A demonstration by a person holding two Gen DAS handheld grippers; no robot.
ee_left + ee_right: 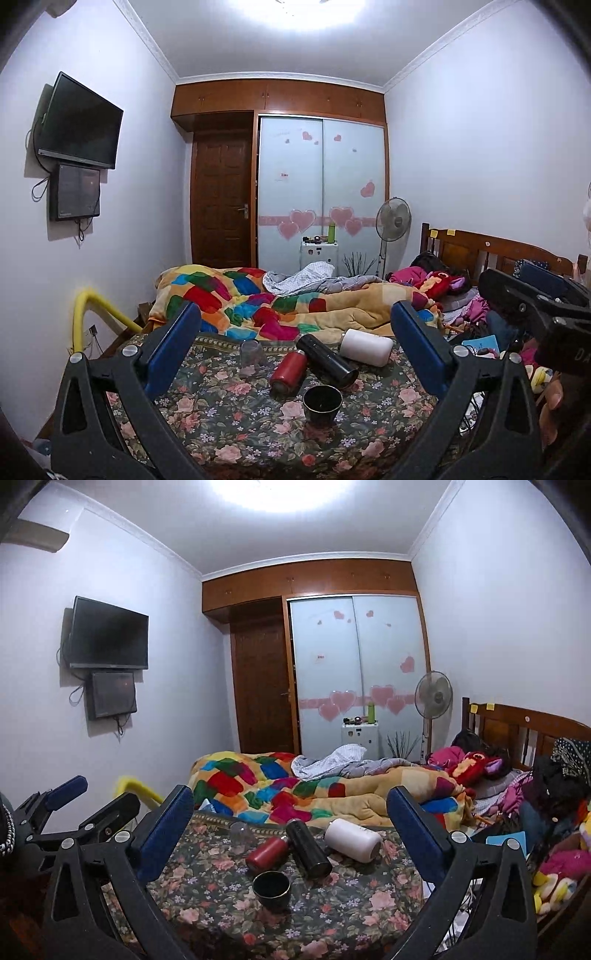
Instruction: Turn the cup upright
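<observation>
The dark cup point(322, 405) stands mouth-up on the floral bedcover point(236, 424), near a red bottle point(287, 370); a clear glass point(252, 354) seems inverted. Left gripper point(295, 350) and right gripper point(290, 830) hover spread, empty, before the wardrobe point(321, 177).

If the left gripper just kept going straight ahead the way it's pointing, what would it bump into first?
Probably the black flask lying on the bed, or the red bottle beside it. The left gripper is open and they lie between its fingers. The black cup sits lower; depth is unclear.
</observation>
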